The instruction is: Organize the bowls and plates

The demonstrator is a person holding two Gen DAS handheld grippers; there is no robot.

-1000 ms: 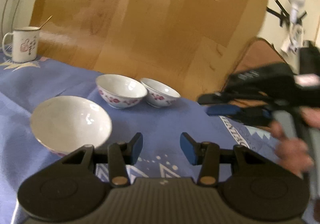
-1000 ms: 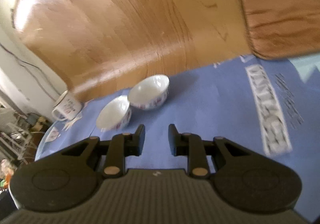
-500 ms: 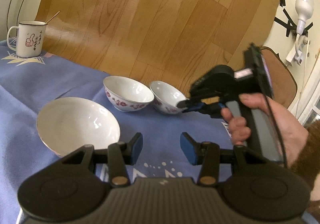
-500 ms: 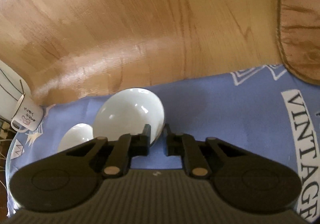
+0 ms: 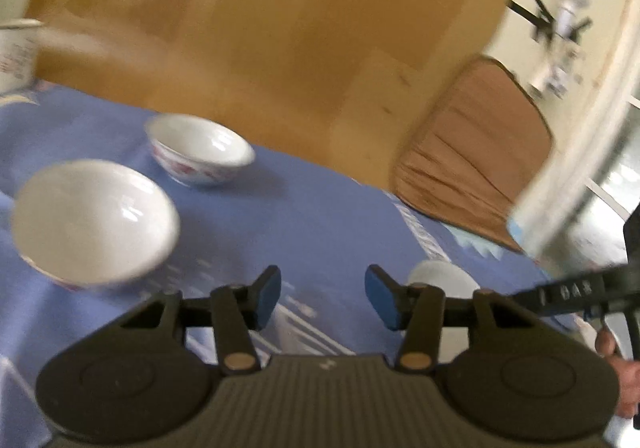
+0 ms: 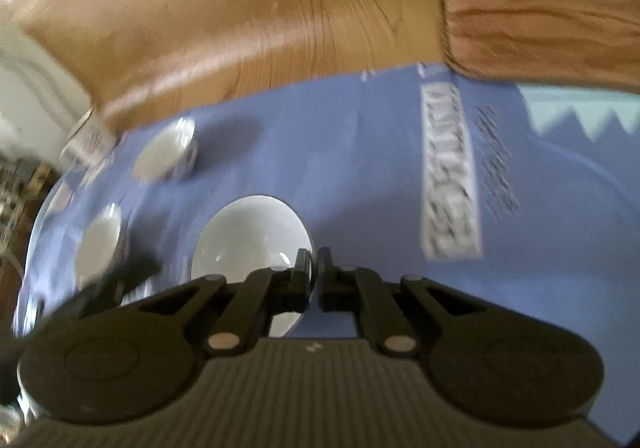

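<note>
Compared with a moment before, the right claw (image 6: 313,272) had closed its fingers on the rim of a small white bowl (image 6: 248,236) and carried it away from its neighbour, toward the near side of the blue cloth (image 6: 360,168) covering the desk. In the right wrist view the two fingers stood almost together, the thin rim pinched between them, with the bowl's hollow showing to the left of them. The floral bowl (image 5: 200,152) that had sat beside it now stood alone near the far edge of the cloth, and a larger white bowl (image 5: 94,218) remained closer, at the left. The left claw (image 5: 322,294) had just been opening a little wider; its blue pads stood apart over bare cloth with nothing between them, pointing gently downward. In the left wrist view the carried bowl appeared low on the right, behind the left claw's right finger, with the right tool's dark body and a person's hand (image 5: 618,372) at the frame edge. A white mug (image 5: 14,52) stood at the far left.
</note>
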